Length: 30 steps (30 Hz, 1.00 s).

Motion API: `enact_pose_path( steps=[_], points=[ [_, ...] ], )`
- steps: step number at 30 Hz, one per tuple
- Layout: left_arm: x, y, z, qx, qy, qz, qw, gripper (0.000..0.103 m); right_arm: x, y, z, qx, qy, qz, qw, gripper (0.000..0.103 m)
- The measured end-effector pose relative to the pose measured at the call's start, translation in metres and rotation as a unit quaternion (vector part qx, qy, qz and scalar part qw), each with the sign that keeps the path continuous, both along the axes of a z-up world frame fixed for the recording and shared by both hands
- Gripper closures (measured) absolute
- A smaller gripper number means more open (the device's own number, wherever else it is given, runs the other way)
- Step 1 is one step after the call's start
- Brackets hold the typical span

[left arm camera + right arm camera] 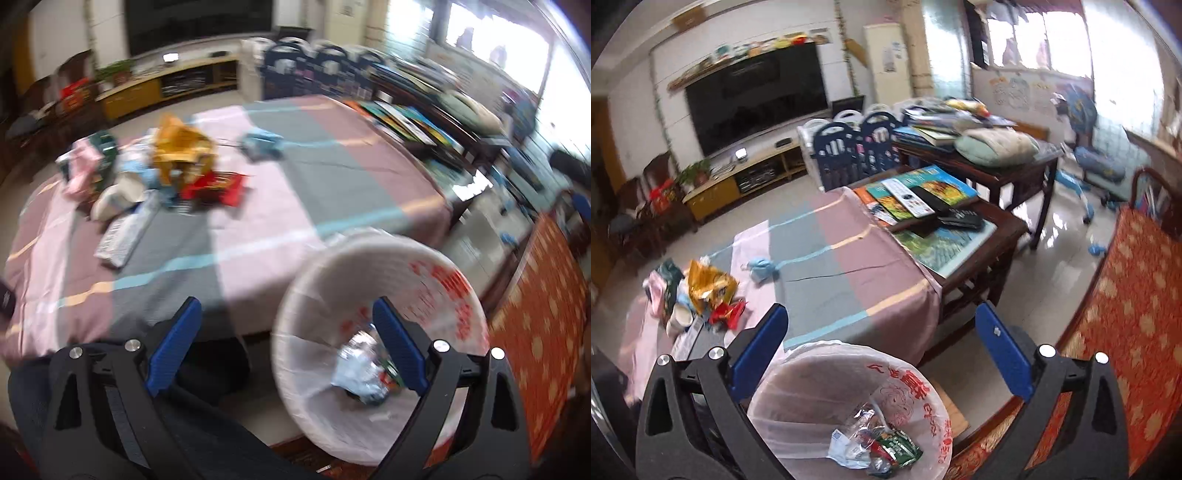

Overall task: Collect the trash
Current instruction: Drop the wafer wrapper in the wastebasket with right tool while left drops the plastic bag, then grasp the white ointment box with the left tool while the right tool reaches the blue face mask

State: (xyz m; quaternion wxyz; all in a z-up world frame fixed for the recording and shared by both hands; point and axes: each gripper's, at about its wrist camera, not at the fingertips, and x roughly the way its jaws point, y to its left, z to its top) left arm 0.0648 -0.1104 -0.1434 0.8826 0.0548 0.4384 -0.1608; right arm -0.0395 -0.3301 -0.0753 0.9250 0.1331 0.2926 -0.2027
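A pile of trash lies on the table's left part: a yellow bag (183, 153), a red wrapper (218, 188), a white cup (118, 197), a pink wrapper (83, 168) and a crumpled blue piece (260, 144). The same pile shows in the right wrist view, with the yellow bag (709, 282) and the blue piece (761, 267). A bin with a white liner (424, 266) stands at the table's near edge and holds several wrappers (875, 448). My left gripper (288, 332) is open and empty above the bin's left rim. My right gripper (881, 332) is open and empty above the bin (798, 369).
The table wears a pink, grey and mauve striped cloth (288, 173). Books and remotes (923, 199) lie on a dark wooden table to the right. A red patterned sofa (1126, 295) borders the right side. A TV unit (738, 177) stands at the far wall.
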Motion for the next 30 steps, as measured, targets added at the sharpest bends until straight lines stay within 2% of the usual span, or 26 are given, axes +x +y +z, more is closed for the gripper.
enact_pose_path(
  steps=[2,5,8,13,17,23,30],
  points=[
    [0.007,0.020,0.006,-0.003,-0.014,0.051,0.9986,0.009,0.000,0.016,-0.001,-0.037,-0.010,0.020,0.999,0.004],
    [0.009,0.041,0.015,0.014,-0.048,0.113,0.9924,0.007,-0.002,0.034,-0.004,-0.074,-0.013,0.033,0.997,0.004],
    [0.011,0.055,0.022,0.014,-0.065,0.141,0.9878,0.007,0.003,0.041,-0.008,-0.072,0.003,0.055,0.996,0.004],
    [0.011,0.073,0.026,0.001,-0.071,0.159,0.9848,0.007,0.011,0.045,-0.016,-0.006,0.026,0.104,0.994,0.004],
    [0.017,0.089,0.028,-0.004,-0.079,0.172,0.9820,0.007,0.018,0.053,-0.020,-0.002,0.036,0.116,0.993,0.004],
    [0.036,0.123,0.024,-0.034,-0.073,0.202,0.9762,0.007,0.038,0.073,-0.031,0.008,0.059,0.141,0.988,0.004],
    [0.074,0.150,0.001,-0.046,-0.035,0.215,0.9750,0.007,0.067,0.098,-0.044,0.024,0.084,0.173,0.981,0.004]
  ],
)
